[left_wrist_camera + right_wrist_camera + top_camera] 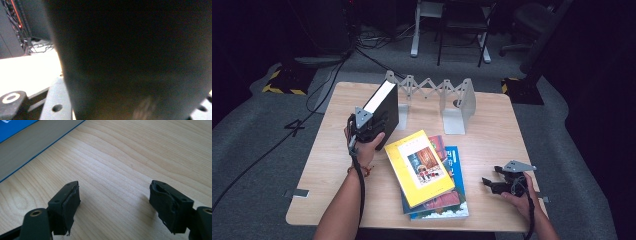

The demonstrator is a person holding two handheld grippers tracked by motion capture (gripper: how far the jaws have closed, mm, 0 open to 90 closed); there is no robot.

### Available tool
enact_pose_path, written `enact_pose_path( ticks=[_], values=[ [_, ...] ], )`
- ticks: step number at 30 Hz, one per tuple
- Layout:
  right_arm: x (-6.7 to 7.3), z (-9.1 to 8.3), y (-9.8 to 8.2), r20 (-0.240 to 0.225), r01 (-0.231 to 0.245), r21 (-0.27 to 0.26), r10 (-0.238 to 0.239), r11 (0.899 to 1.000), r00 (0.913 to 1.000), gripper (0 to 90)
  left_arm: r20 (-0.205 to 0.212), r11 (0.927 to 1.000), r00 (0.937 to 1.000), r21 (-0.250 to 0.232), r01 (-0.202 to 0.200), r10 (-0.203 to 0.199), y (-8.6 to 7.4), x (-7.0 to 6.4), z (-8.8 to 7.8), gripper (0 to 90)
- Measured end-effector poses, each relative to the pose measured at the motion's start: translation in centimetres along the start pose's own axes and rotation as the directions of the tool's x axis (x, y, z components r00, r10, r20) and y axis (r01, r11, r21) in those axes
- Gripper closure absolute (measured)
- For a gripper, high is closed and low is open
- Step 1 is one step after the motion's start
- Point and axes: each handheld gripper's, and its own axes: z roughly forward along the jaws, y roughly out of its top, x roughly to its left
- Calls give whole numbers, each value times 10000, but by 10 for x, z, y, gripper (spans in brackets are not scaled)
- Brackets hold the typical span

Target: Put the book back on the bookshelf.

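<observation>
The left tool (371,125) is clamped on a thick black book (384,110), holding it upright with its pale page edge facing up, at the left end of the folding metal book rack (432,92) that stands at the far side of the tabletop (492,145). In the left gripper view the dark cover (130,60) sits right against the camera, so the pads themselves are hidden and how square the grip is cannot be told. The book looks to lean slightly, and whether its bottom edge already rests on the rack's base plate cannot be made out. The right tool (492,184) rests idle near the right front edge of the tabletop, its jaws apart with nothing between them, the bare wood showing between the worn pads (71,202). A stack of three books lies flat in the middle, a yellow book (419,167) on top of a red one and a blue book (457,165). The main risk, as I judge it, is letting go too soon: a heavy book gripped near one edge and not yet leaning on the rack's upright could tip and fall flat, or drop toward the stack. It could also shove the light rack, sliding it backward or folding it, if pushed in at an angle. With the right tool far away, nothing steadies the rack.
</observation>
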Motion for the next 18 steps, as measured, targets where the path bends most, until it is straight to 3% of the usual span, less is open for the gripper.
enact_pose_path(
  ticks=[4, 7, 12, 16, 18],
  values=[
    [0, 0, 0, 12, 12, -18, -12, 10000, 10000, 244, -61, 9994, 9998, 298, 186, -184, -9, 1, 1, 441],
    [0, 0, 0, 14, 14, -16, -14, 10000, 10000, 244, 200, 9974, 9979, 400, 601, -610, -17, 4, 2, 443],
    [0, 0, 0, 19, 20, -14, -20, 10000, 10000, 244, 104, 9946, 9989, 936, 447, -459, -27, 3, 4, 468],
    [0, 0, 0, 13, 14, -15, -14, 10000, 10000, 244, 133, 9929, 9974, 969, 694, -710, -35, 4, 6, 487],
    [0, 0, 0, 14, 21, -13, -21, 10000, 10000, 244, -41, 9929, 9981, 1025, 608, -607, -34, 1, 7, 493]
  ],
)
